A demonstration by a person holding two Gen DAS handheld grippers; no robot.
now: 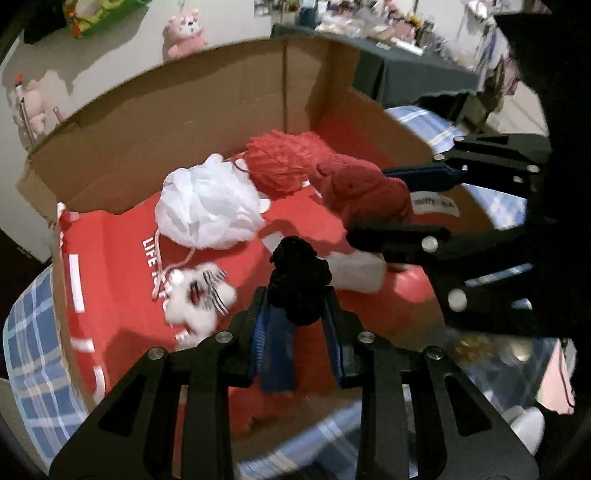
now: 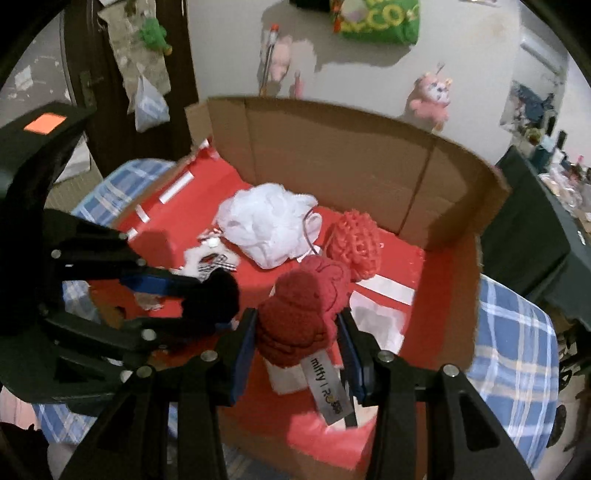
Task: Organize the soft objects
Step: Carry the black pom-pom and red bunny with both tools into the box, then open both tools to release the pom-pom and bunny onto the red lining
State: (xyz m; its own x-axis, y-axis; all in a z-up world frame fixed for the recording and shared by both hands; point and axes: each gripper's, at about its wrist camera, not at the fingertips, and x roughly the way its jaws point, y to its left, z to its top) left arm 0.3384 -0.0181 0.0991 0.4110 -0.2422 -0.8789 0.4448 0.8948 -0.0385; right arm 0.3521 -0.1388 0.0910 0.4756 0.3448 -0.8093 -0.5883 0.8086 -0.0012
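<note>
My left gripper (image 1: 297,306) is shut on a black fuzzy ball (image 1: 299,280) over the open cardboard box (image 1: 207,122). My right gripper (image 2: 297,332) is shut on a dark red plush toy (image 2: 299,317) with a white "miffy" tag, held over the box's near right side. It also shows in the left wrist view (image 1: 365,188). Inside the box lie a white mesh pouf (image 1: 207,206), a red knitted ball (image 1: 280,162) and a small white plush with a striped bow (image 1: 199,295). The left gripper with the black ball shows in the right wrist view (image 2: 214,299).
The box has a red lining (image 2: 399,266) and stands on a blue plaid cloth (image 2: 513,325). Pink plush toys (image 1: 184,33) and a green bag (image 2: 376,18) hang on the wall behind. A dark table (image 2: 535,221) stands to the right.
</note>
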